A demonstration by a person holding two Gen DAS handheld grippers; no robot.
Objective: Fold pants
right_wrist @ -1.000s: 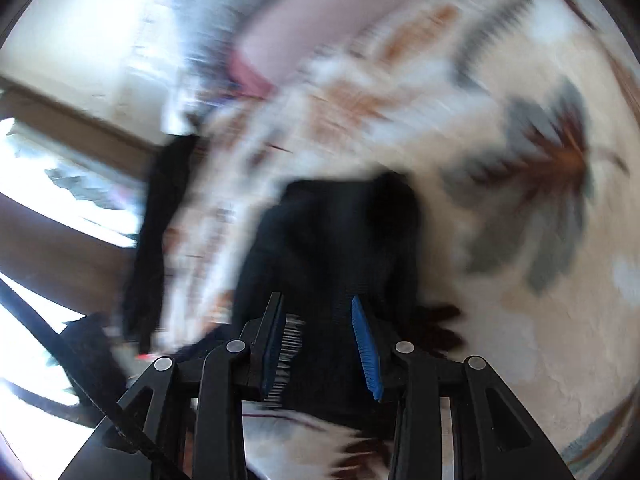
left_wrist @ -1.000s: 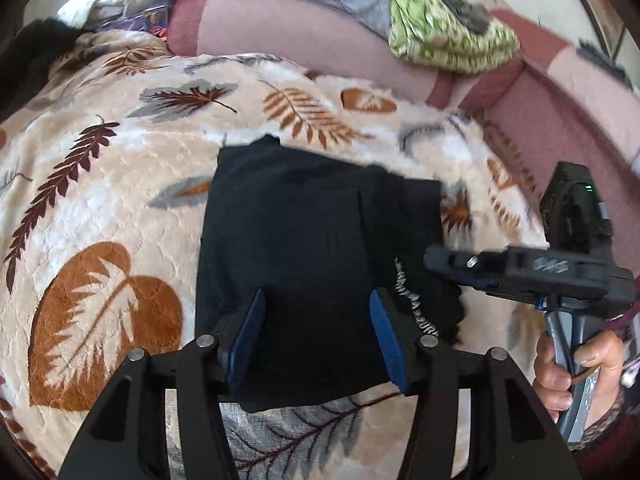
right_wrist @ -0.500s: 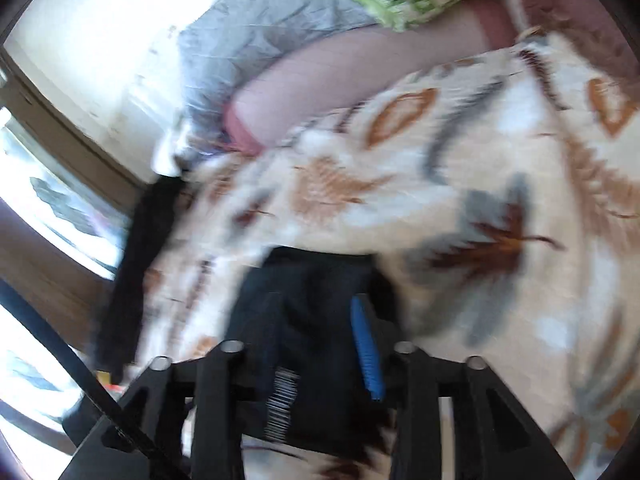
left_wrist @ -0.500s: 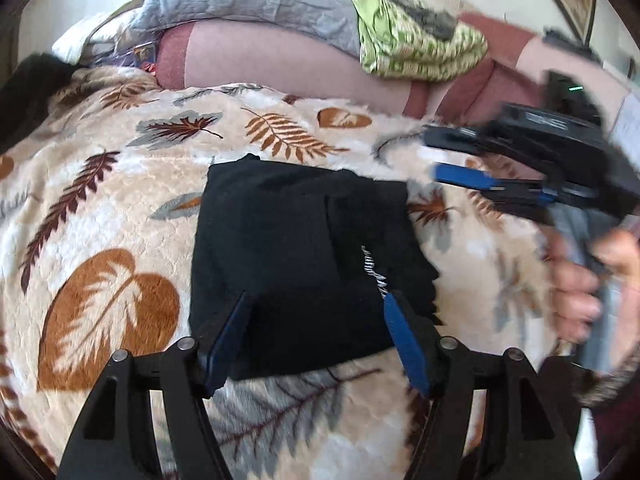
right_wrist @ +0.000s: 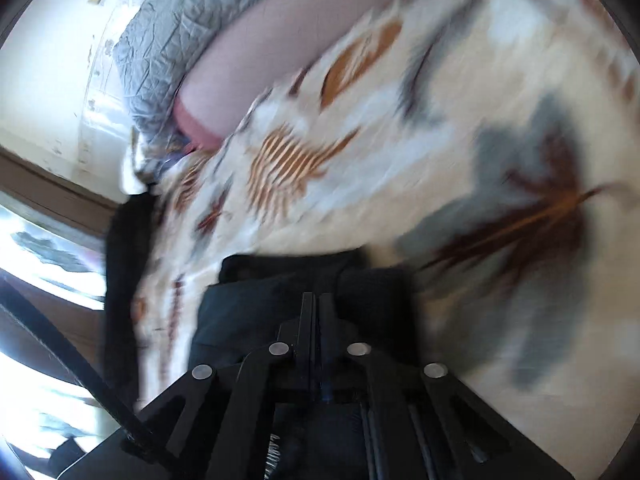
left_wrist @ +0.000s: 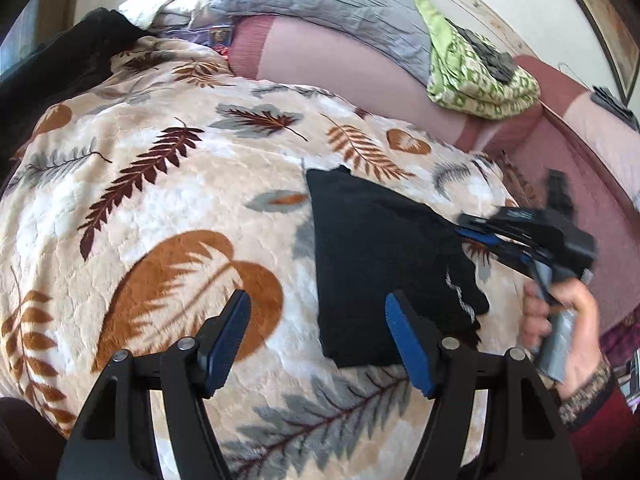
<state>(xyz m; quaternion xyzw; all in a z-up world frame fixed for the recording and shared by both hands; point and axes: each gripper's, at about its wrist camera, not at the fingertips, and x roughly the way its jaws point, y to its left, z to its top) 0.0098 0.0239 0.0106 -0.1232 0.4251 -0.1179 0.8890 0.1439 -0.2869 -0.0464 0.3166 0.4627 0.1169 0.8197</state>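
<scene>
the black fabric pants [left_wrist: 376, 268] lie folded into a compact rectangle on the leaf-patterned plush blanket [left_wrist: 168, 208], so folding looks nearly finished. the left tool [left_wrist: 316, 332] hovers spread apart, empty; the right tool [right_wrist: 316, 300] is pressed together above the pants.

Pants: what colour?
Black pants, with a small white marking near one edge; clearest in the left wrist view.

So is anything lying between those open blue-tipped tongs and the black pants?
Nothing visible does. The left tongs hang open above the leaf-print blanket, and the folded black pants lie just ahead to their right, with only bare blanket between. The right tongs are at the pants' far edge, not in that path.
</scene>
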